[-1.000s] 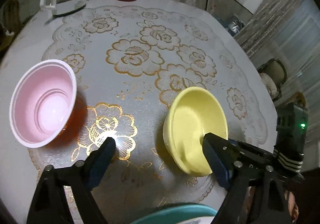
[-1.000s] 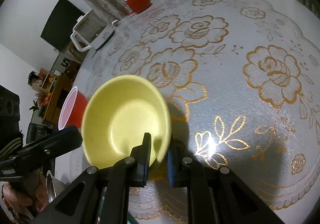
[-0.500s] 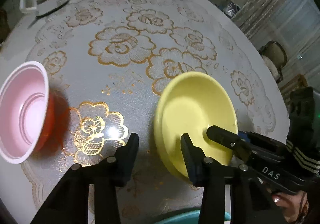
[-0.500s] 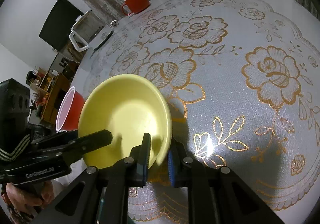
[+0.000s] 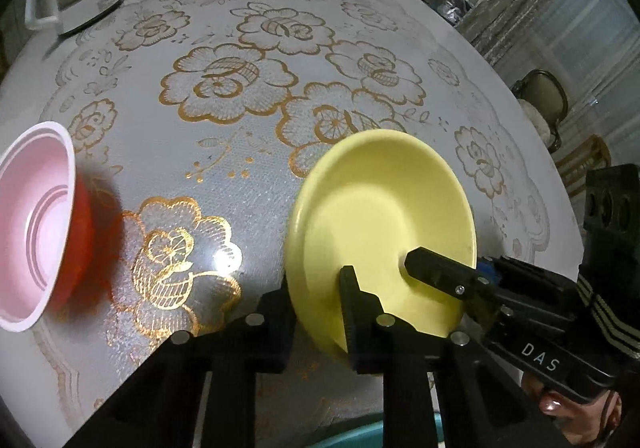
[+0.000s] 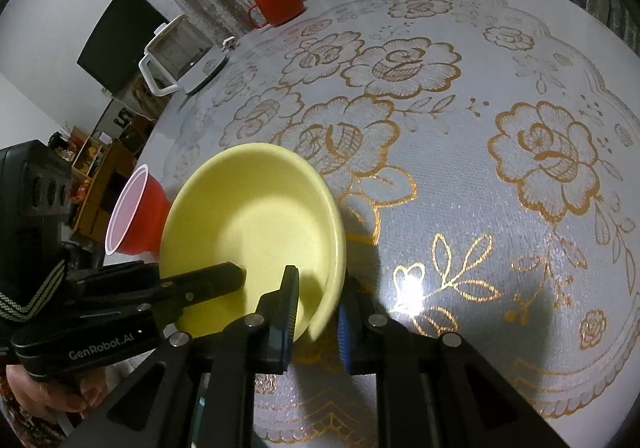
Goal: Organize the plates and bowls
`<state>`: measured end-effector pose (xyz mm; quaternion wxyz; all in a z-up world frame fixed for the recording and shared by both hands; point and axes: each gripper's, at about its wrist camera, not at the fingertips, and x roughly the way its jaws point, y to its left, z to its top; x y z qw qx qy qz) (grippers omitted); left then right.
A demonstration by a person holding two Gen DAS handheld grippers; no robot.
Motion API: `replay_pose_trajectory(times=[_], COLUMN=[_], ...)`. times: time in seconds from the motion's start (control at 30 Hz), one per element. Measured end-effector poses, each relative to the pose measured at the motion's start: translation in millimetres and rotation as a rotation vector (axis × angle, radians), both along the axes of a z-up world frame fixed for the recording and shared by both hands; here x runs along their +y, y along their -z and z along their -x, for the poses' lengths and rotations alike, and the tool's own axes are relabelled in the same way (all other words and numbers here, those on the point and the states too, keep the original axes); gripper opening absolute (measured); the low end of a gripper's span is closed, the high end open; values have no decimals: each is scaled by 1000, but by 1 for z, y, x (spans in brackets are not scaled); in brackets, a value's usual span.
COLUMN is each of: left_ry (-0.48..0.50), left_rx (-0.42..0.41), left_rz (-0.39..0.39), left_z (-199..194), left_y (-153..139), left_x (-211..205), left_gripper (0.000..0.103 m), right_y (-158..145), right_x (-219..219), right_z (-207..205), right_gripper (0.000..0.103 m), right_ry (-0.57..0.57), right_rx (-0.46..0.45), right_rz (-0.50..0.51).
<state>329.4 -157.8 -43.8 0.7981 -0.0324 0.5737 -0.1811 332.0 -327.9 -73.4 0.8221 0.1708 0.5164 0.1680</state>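
Little of the sorting looks done so far. The yellow bowl (image 5: 384, 224) stands by itself on the worktop (image 5: 248, 184), nested in nothing, and the red bowl with the pink inside (image 5: 36, 224) sits apart from it near the left edge. A teal rim (image 5: 360, 436), perhaps a plate or a basin, shows at the bottom of the left wrist view; what it holds is hidden. Judging from this, the yellow bowl has yet to be lifted and stacked or set in place, and the red one after it.

Both tools grip the yellow bowl. The left gripper (image 5: 316, 308) has its fingers clamped on the near-left rim, one inside the wall and one outside. The right gripper (image 6: 318, 308) has its fingers pinched on the rim on the other side, a blue pad pressing the outer wall.

The yellow bowl is shallow, wide, matt and plain, with a thick rounded lip and a flat inner floor; it appears empty and clean. It seems tilted slightly, though the fisheye makes that hard to judge.
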Motion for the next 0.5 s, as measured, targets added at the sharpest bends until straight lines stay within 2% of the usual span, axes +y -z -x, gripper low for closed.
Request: replay_pose_trajectory(times=[0.3,0.5], left_ry=[11,22], left_rx=[-19,-62], left_rz=[2,12], left_z=[14,30], left_y=[-7,-25], left_x=[5,10], left_gripper=[20,20], right_y=[-2,-18], right_x=[2,3], right_z=[18,32], right_gripper=[15,15], right_ry=[9,20], right_rx=[2,-30], right_rz=[-18,-25])
